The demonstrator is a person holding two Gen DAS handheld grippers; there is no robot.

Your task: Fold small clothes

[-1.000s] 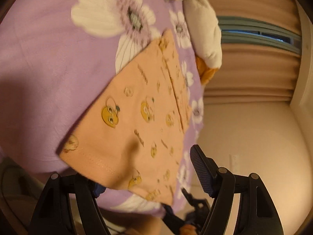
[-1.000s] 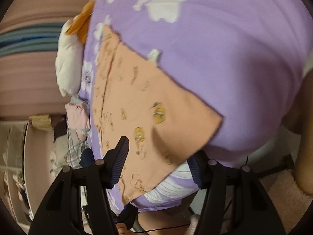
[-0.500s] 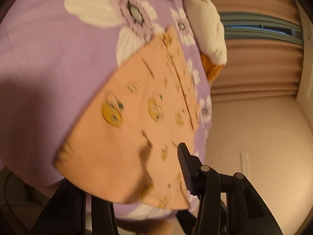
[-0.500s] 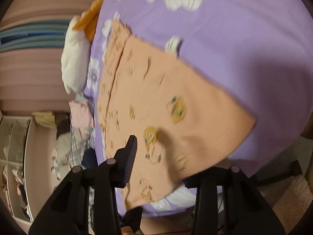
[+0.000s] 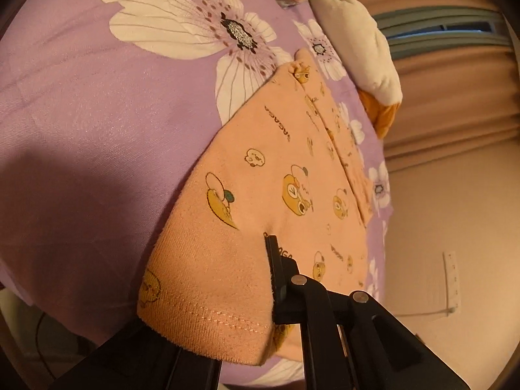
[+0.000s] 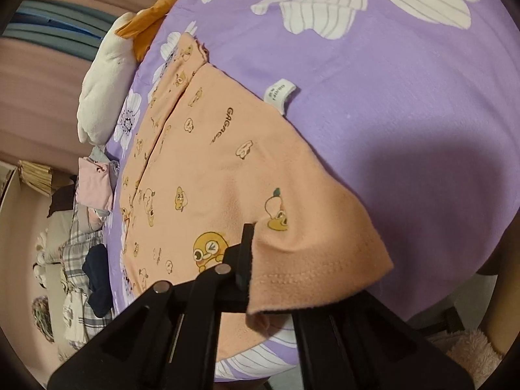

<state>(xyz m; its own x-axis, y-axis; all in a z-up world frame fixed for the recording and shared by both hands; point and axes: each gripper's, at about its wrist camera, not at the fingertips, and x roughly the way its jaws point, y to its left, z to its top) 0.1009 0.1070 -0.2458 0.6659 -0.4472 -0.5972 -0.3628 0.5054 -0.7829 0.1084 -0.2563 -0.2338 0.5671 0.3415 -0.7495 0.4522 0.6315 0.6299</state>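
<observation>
- We see a peach garment (image 5: 276, 175) printed with small yellow cartoon faces, lying flat on a purple bedsheet (image 5: 97, 130) with large white flowers.
- Our left gripper (image 5: 260, 292) is pinching the near hem corner of the garment: one black finger (image 5: 279, 279) lies on top of the cloth, the other is hidden beneath the stitched hem, which drapes over it.
- In the right wrist view the same garment (image 6: 211, 162) fills the centre, with a white label (image 6: 281, 94) sticking out from its far edge onto the sheet (image 6: 406, 113).
- Our right gripper (image 6: 256, 276) is likewise clamped on the other near corner: its upper finger (image 6: 243, 260) presses onto the fabric and the hem folds down over the lower one.
- A white and orange plush toy (image 5: 364, 48) rests at the far end of the bed, just beyond the garment's far end.
- A pink folded cloth (image 6: 94, 182) lies near the plush toy (image 6: 107, 81) at the sheet's edge; checked and dark clothes (image 6: 87, 269) are heaped past the bedside.
</observation>
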